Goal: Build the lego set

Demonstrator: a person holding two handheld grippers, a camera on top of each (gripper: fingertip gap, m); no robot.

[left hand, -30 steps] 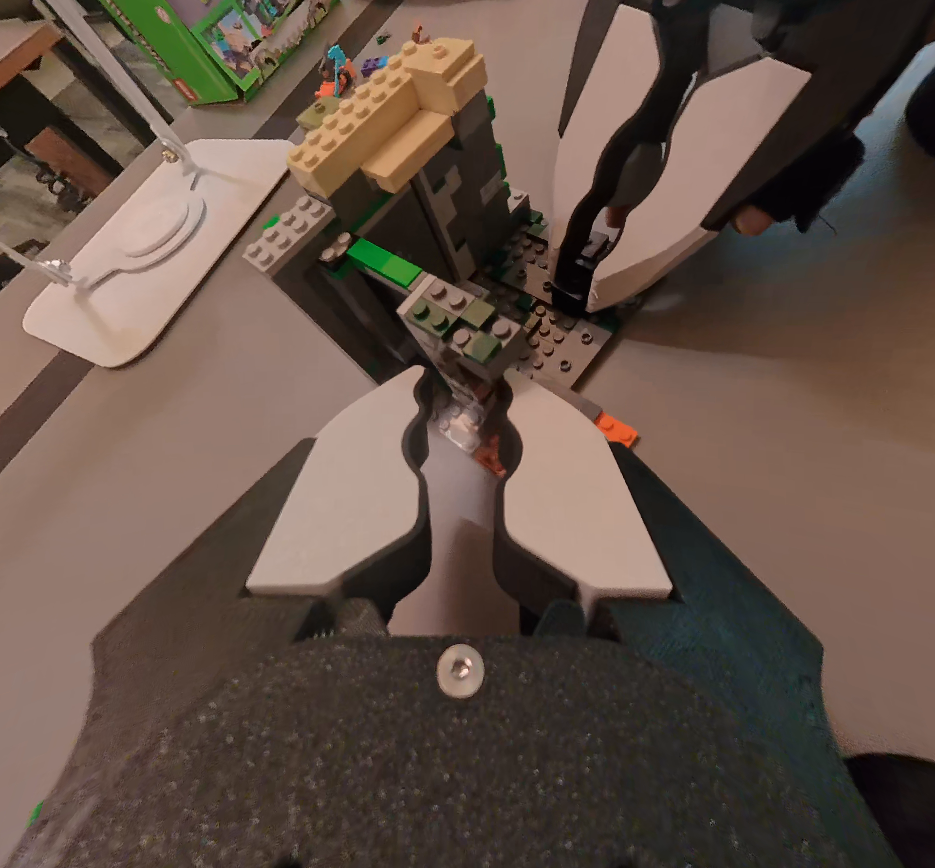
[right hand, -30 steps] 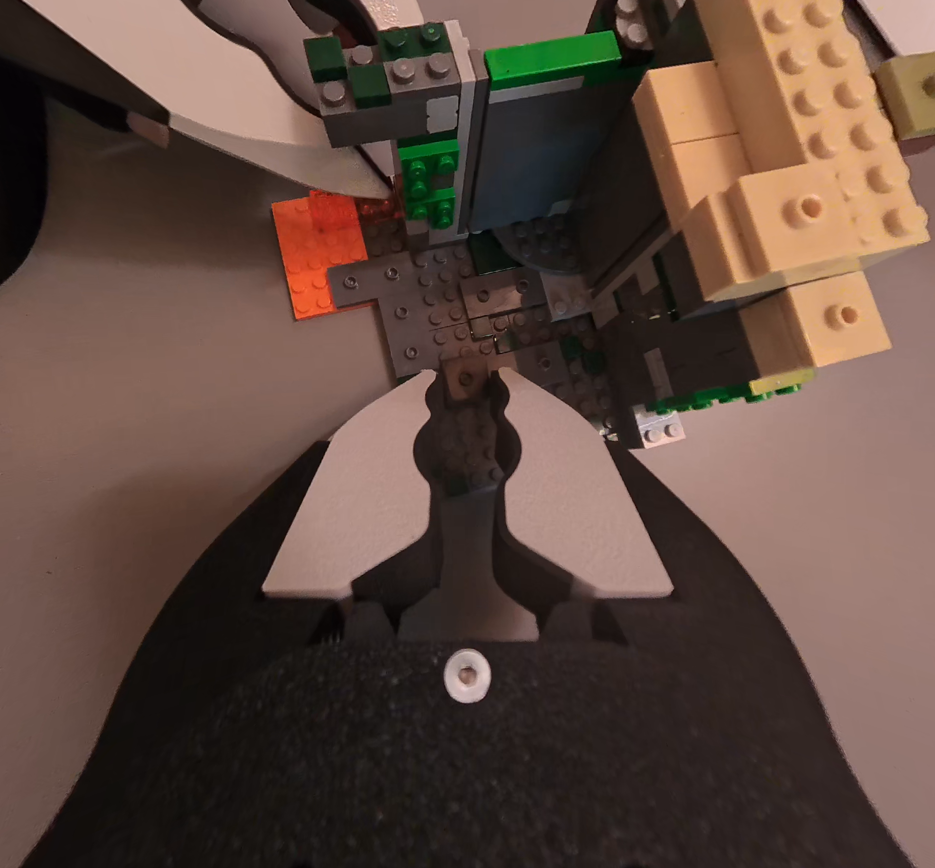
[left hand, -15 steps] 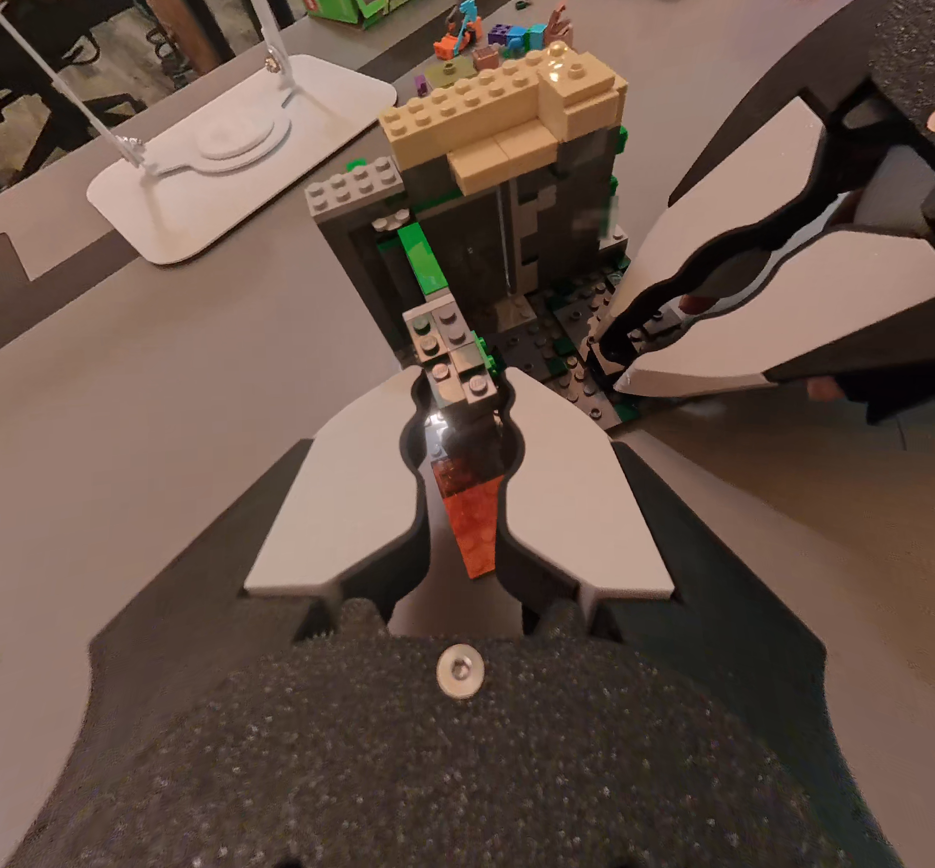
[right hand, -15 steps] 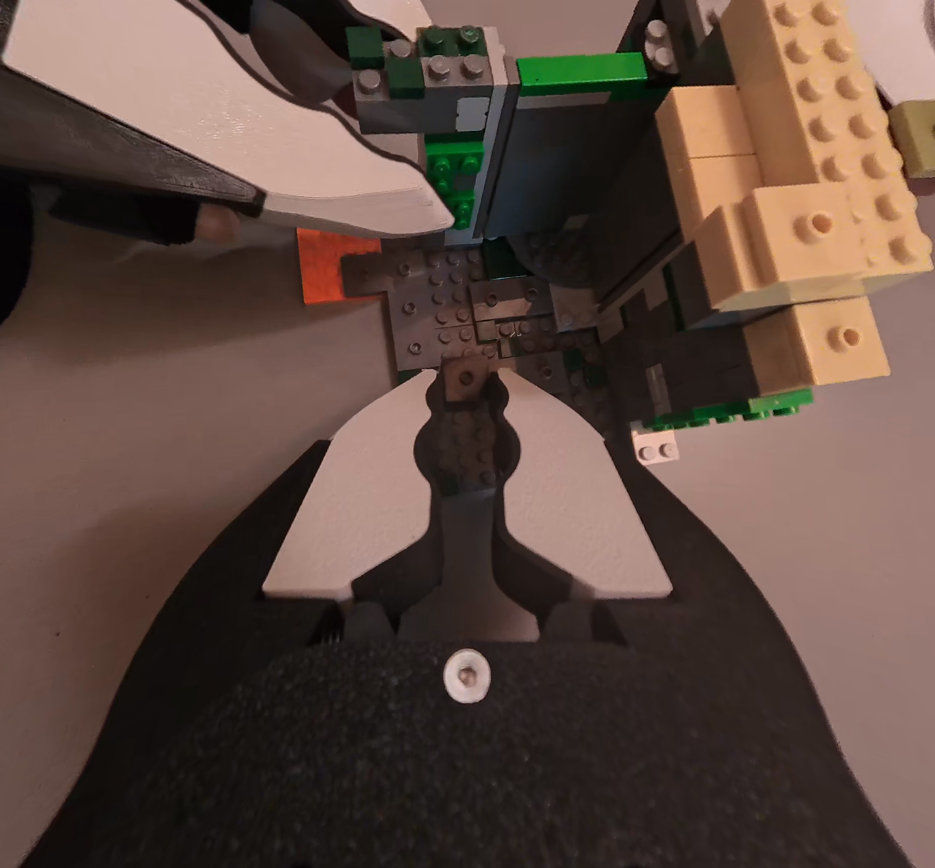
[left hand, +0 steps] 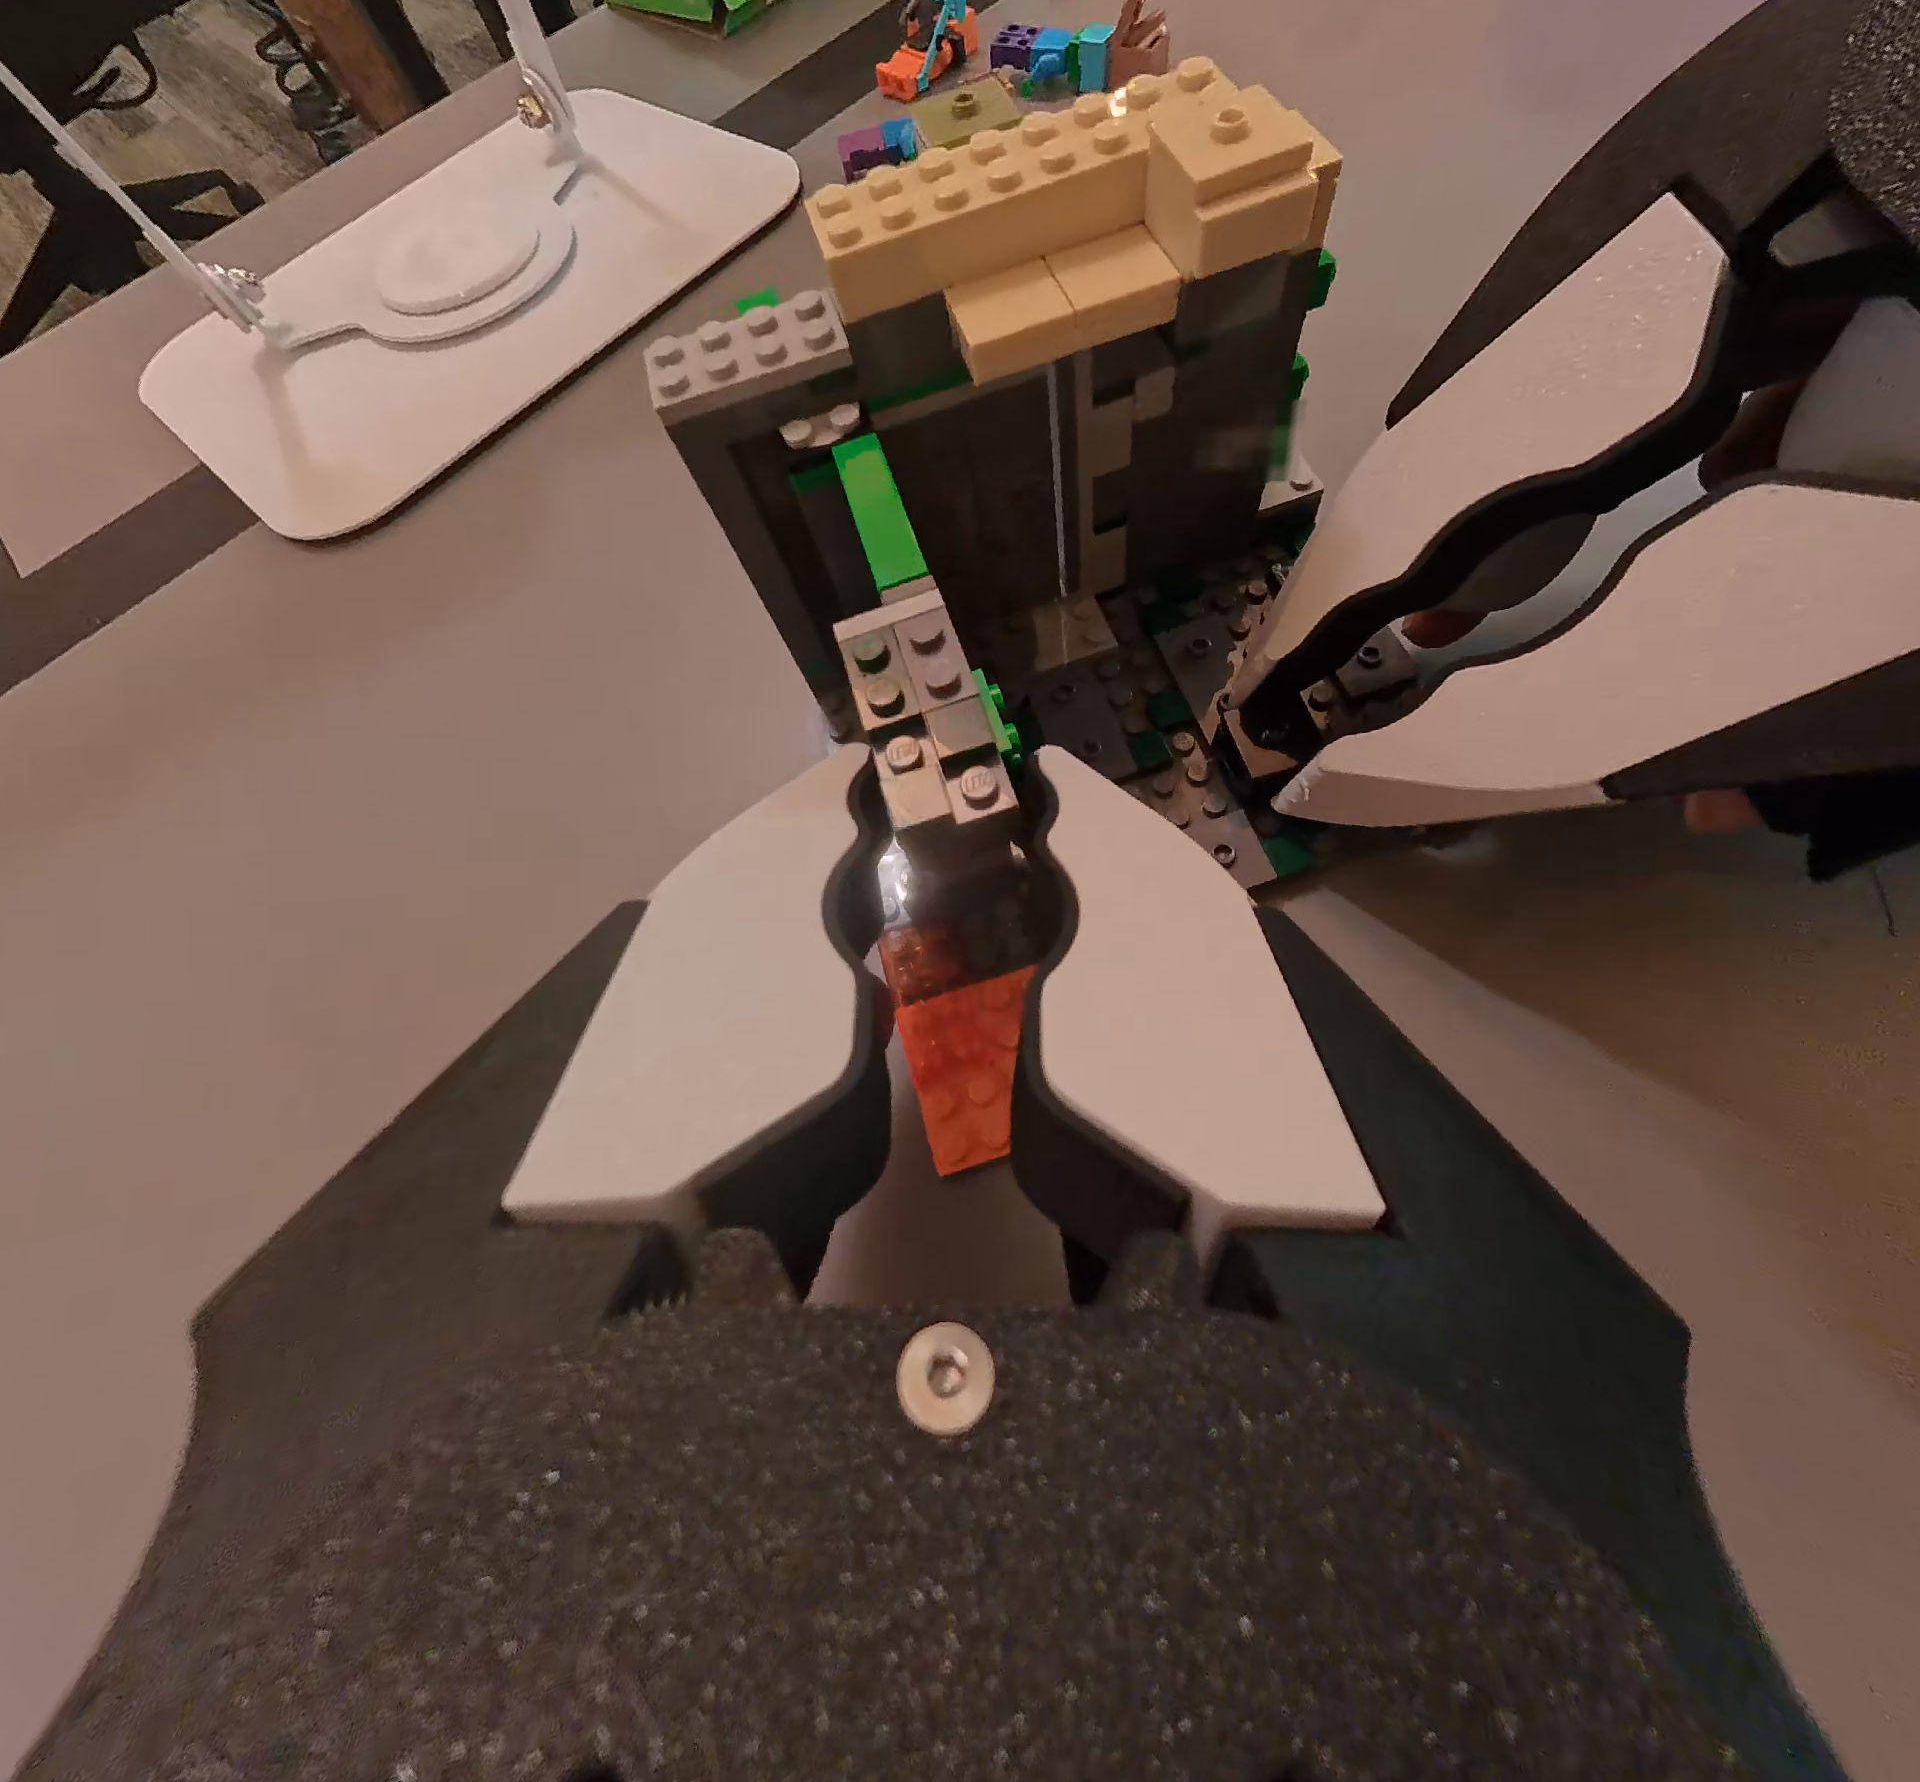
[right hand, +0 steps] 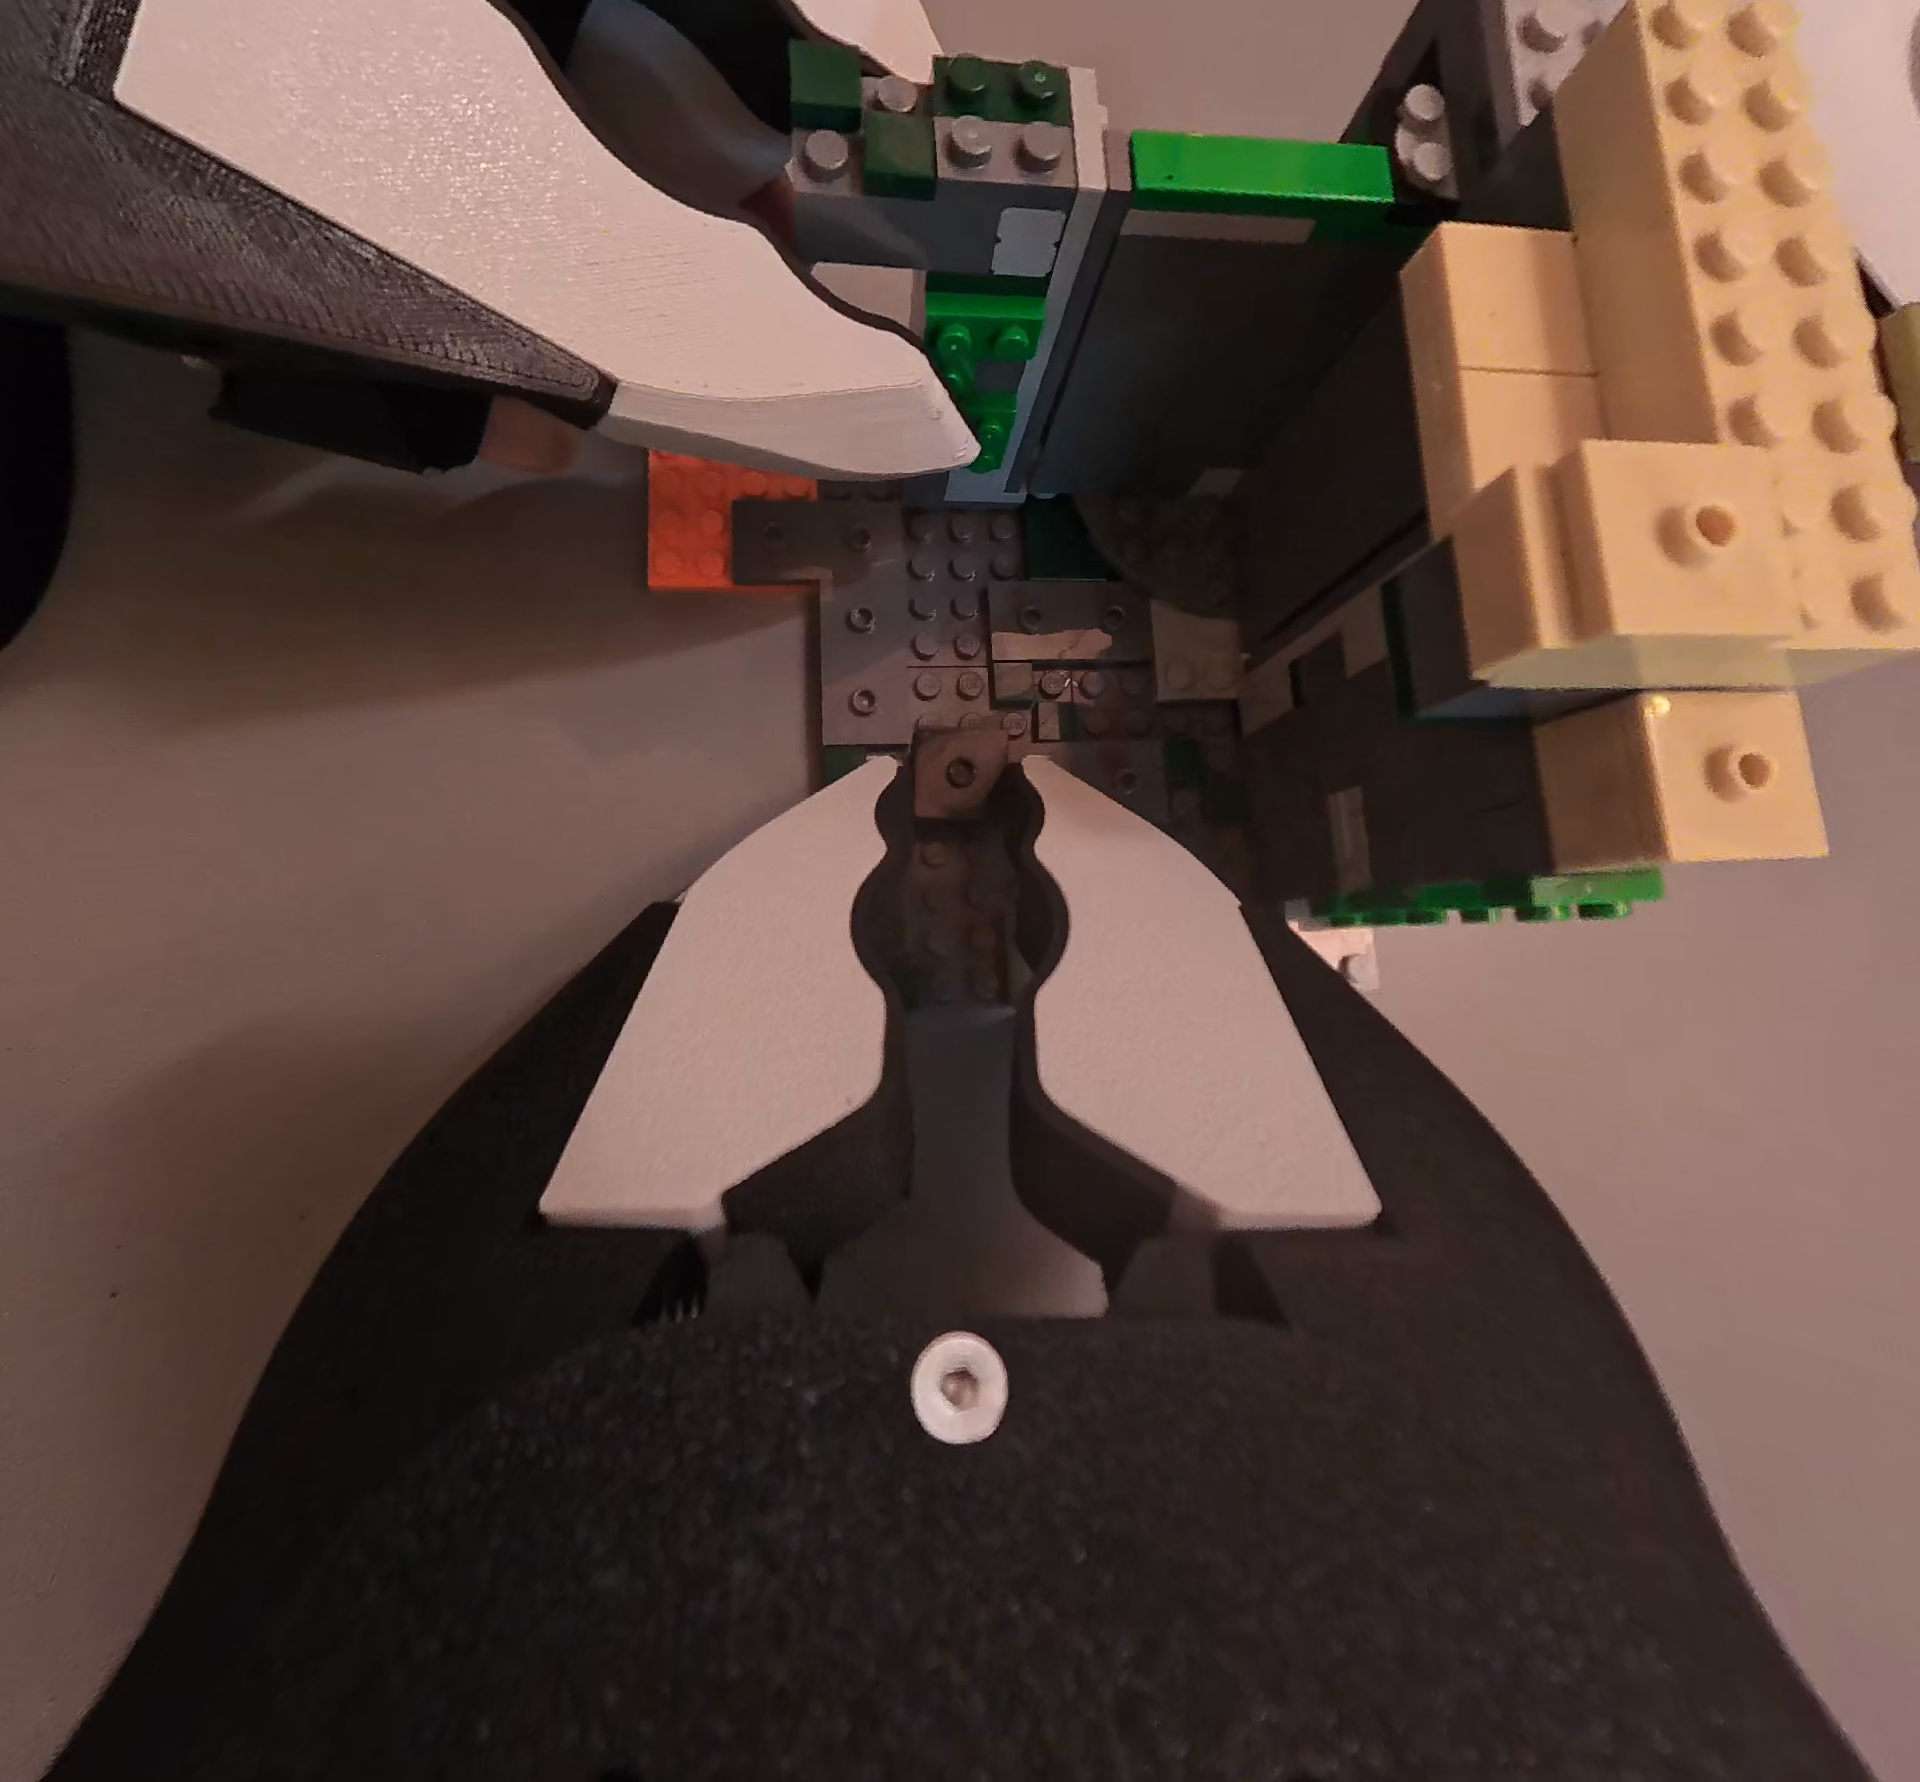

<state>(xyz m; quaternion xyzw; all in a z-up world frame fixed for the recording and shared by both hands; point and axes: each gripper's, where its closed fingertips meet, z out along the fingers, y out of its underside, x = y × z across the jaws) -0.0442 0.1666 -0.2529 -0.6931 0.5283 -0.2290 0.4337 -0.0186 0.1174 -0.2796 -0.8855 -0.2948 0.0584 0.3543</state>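
Pinching a small dark piece point(right hand: 961, 776) in my right tongs point(right hand: 961, 766) over the baseplate point(right hand: 883, 652). Left tongs point(left hand: 951, 787) clamp the grey-green pillar point(left hand: 925, 724), steadying. Tower point(left hand: 1070, 298) mostly built; loose bits point(left hand: 1039, 59) wait on the desk point(left hand: 416, 745).

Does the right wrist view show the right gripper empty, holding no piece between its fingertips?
No. The right gripper is shut on a small dark grey piece with one stud, held just above the build's dark baseplate.
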